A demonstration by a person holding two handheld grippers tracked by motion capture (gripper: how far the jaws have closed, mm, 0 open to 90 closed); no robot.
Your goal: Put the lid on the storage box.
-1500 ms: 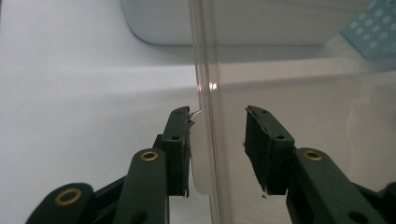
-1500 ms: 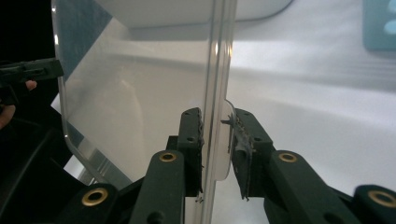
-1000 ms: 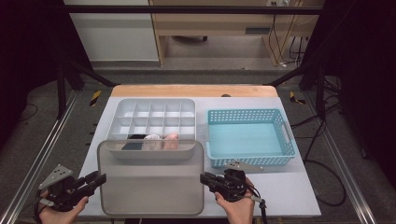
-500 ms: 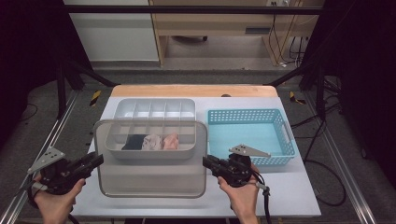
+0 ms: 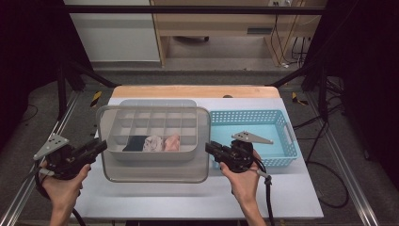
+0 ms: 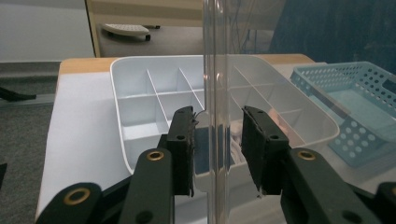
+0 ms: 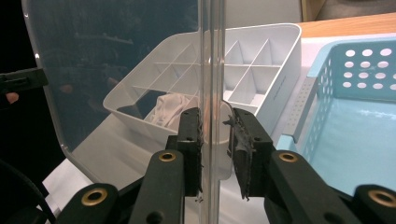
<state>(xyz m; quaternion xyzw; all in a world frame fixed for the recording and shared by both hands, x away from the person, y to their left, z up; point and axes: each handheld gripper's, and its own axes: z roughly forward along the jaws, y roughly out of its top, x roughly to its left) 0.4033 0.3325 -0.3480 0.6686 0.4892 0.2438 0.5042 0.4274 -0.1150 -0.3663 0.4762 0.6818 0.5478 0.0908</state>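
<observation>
Hands come in from the bottom of the high view, each one holding a gripper. The left gripper [image 5: 96, 147] is at the left edge of a clear plastic lid [image 5: 155, 175], and the right gripper [image 5: 211, 149] is at its right edge. In the left gripper view the fingers [image 6: 183, 149] sit on both sides of the lid's edge with small gaps, so I cannot tell if they pinch it. In the right gripper view the fingers [image 7: 191, 140] are closed tight on the lid's edge.

The lid is held up flat just over the front of a white divided box [image 5: 123, 123] on the desk [image 5: 188, 197]. Through the lid, three front slots of the box hold small cloth things: a dark one [image 5: 136, 143], a pale one [image 5: 153, 143] and a pink one [image 5: 172, 142]. The other slots look bare.

Just right of the box, very near it, sits a blue basket [image 5: 287, 129] with holes in its walls. The right gripper is close to the basket's front left corner. The desk front is open and white. No writing can be read.
</observation>
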